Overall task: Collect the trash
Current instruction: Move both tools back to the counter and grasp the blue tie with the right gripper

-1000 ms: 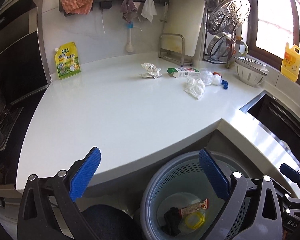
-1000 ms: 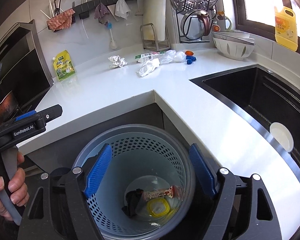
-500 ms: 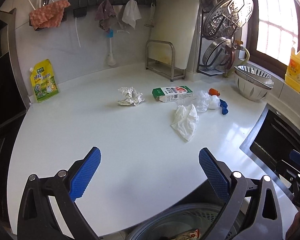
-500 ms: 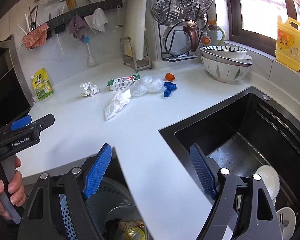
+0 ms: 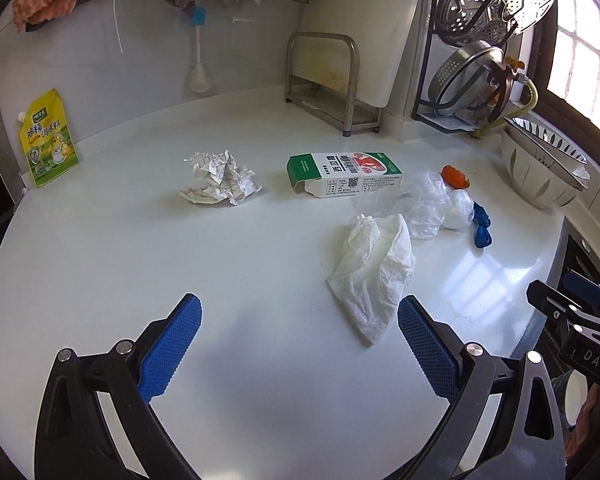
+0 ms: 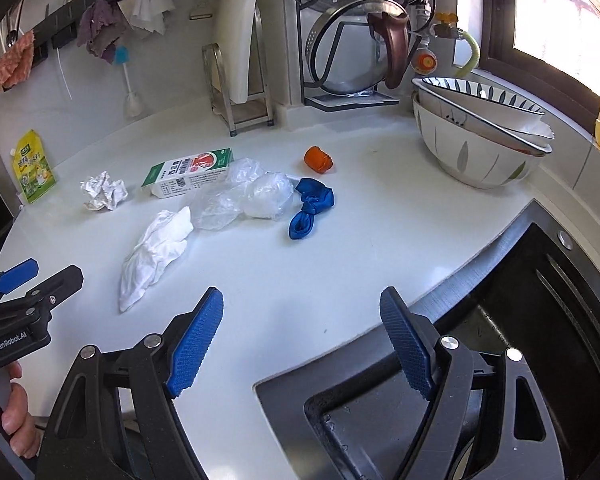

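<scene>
Both your tools are wide apart and empty: the left tool (image 5: 298, 344) hangs over the white bench (image 5: 140, 248) just short of the crumpled white tissue (image 5: 374, 268), and the right tool (image 6: 300, 340) sits near the sink (image 6: 520, 320) edge. Take the tissue first. Straddle its thick middle, press the pads down to the bench, then squeeze. The carton (image 5: 346, 174), paper ball (image 5: 220, 178) and plastic bag (image 5: 424, 204) lie beyond.

I see a white counter (image 5: 180, 264), a white crumpled tissue (image 5: 374, 272), a green-and-white carton (image 5: 346, 174) with a red mark, a clear plastic bag (image 6: 244, 198), a blue cloth (image 6: 310, 208), an orange cap (image 6: 318, 159), a yellow-green pouch (image 5: 48, 140)
</scene>
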Available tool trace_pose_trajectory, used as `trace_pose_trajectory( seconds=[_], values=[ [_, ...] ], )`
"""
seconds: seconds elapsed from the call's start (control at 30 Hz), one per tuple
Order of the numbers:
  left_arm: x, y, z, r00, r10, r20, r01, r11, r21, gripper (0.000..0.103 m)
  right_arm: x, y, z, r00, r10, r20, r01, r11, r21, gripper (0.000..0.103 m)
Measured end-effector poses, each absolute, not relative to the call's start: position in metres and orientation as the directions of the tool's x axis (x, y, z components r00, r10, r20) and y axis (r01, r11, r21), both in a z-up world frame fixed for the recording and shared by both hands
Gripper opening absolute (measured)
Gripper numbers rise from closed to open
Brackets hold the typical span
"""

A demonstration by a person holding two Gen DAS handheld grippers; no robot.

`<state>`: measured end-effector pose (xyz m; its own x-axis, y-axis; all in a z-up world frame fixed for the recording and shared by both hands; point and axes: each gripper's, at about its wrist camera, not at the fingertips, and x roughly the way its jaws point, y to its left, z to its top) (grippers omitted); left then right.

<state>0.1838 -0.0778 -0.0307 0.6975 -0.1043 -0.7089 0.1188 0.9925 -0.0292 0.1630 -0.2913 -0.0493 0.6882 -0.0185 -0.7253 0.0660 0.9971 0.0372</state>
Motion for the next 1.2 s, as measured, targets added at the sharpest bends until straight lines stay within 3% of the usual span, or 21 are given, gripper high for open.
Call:
trace_pose_trajectory(
  seconds=[0.8, 0.87, 1.0, 1.07, 1.1, 1.2],
  values=[
    [0.239, -0.111, -0.052, 0.657, -0.085, -0.749, 0.133, 0.991, 0.004, 0.097, 0.268, -0.32, -0.08, 0.634, -0.024, -0.773, 0.116, 0.991, 0.064, 0.076],
    [0.239, -0.112, -0.052, 0.656, -0.086, -0.749, 0.136, 0.991, 0.005, 0.097, 0.271, -0.319, -0.081, 0.626, -0.024, -0.779, 0.108, 0.992, 0.057, 0.061],
    [0.237, -0.112, -0.05, 0.66, -0.094, -0.745, 0.14, 0.99, 0.0, 0.097, 0.272, -0.322, -0.082, 0.621, 0.004, -0.784, 0.1, 0.991, 0.084, 0.048],
    [0.234, -0.11, -0.049, 0.661, -0.108, -0.742, 0.141, 0.99, -0.019, 0.097, 0.27, -0.323, -0.081, 0.621, 0.031, -0.783, 0.086, 0.99, 0.108, 0.024],
    [0.233, -0.109, -0.048, 0.662, -0.115, -0.741, 0.142, 0.99, -0.027, 0.097, 0.269, -0.324, -0.08, 0.621, 0.046, -0.782, 0.082, 0.989, 0.124, 0.018],
    [0.226, -0.108, -0.045, 0.668, -0.128, -0.733, 0.147, 0.988, -0.039, 0.097, 0.263, -0.326, -0.077, 0.64, 0.046, -0.767, 0.085, 0.988, 0.13, 0.015]
  ],
)
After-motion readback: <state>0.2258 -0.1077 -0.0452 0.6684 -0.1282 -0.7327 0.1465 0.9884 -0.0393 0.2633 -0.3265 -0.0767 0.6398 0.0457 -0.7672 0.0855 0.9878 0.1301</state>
